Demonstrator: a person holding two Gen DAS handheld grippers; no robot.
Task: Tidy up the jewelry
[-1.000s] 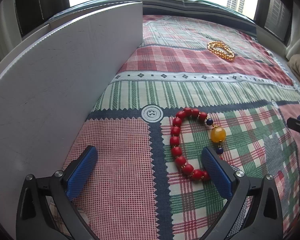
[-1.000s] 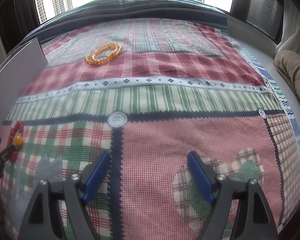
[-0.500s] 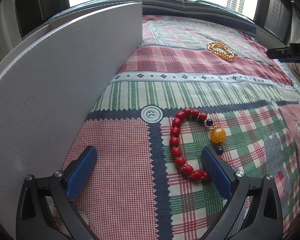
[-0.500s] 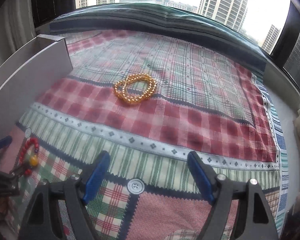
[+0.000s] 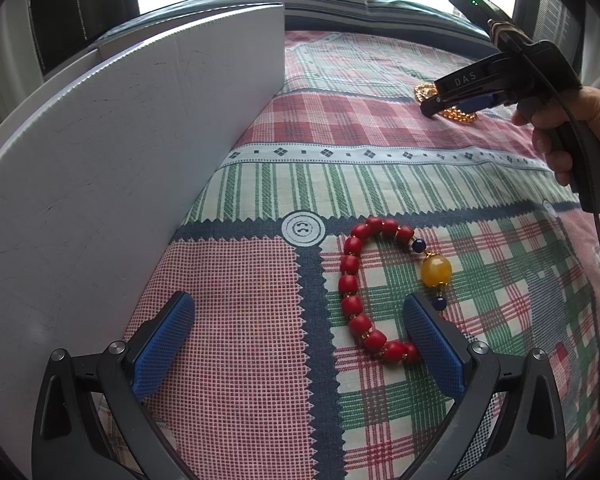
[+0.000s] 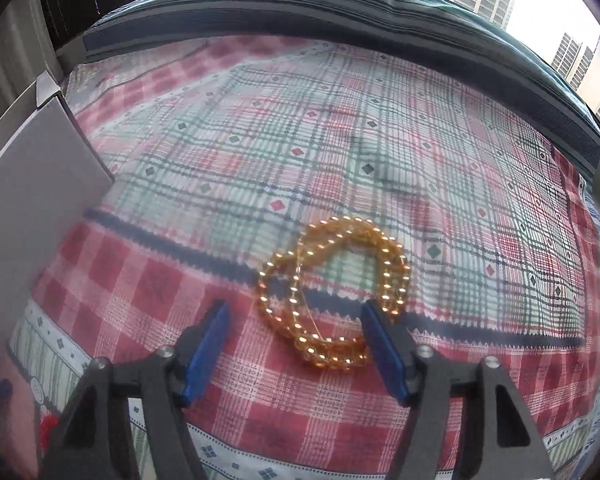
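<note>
White box point(image 5: 120, 152) interior hidden; amber bracelet point(image 6: 332, 292), red bracelet point(image 5: 364, 292) outside.

The left gripper point(image 5: 298, 334) points steeply down, its blue-padded jaws spread wide with nothing pinched. The right gripper point(image 6: 294, 346) tilts down too, jaws closing but not yet pressing on anything. The person's hand point(image 5: 572, 128) wraps its black handle.
</note>
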